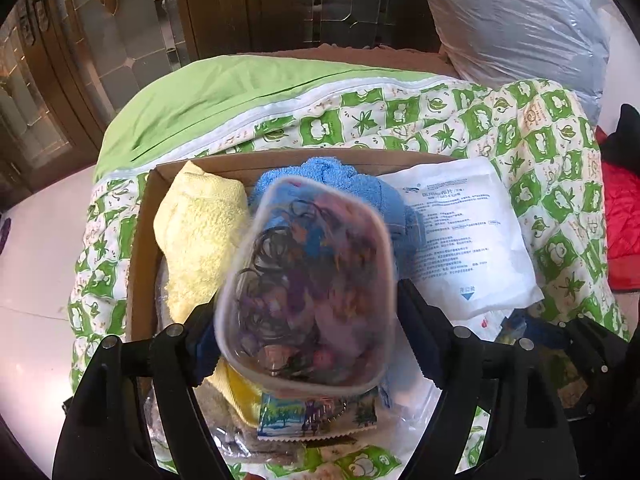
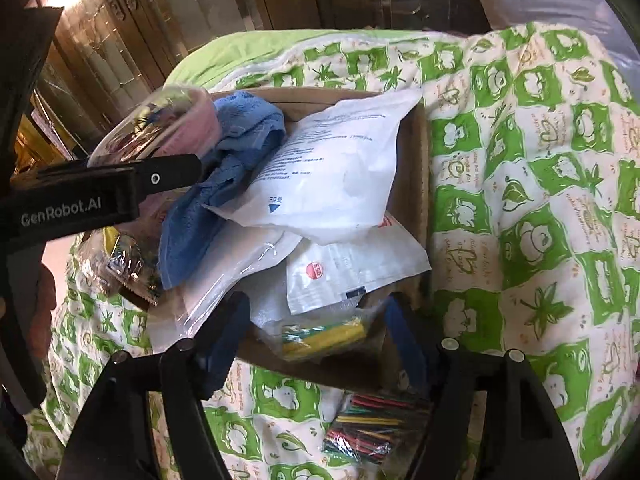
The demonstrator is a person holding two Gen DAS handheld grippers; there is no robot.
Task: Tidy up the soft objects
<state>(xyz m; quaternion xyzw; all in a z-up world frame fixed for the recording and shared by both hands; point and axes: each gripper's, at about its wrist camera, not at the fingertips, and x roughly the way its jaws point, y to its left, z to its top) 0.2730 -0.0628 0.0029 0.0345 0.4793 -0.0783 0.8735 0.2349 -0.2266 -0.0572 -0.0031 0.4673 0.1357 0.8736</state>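
We count one cardboard box in the middle of the frame. In it we see two towels: one yellow towel at the left and one blue towel beside it. We count one clear tub of hair bands in the centre of the left wrist view. There are two white printed pouches: one large pouch in the upper middle and one pouch with a red dot below it. We see two bags of coloured sticks: one at the lower middle, one at the bottom. One green patterned quilt fills the right side.
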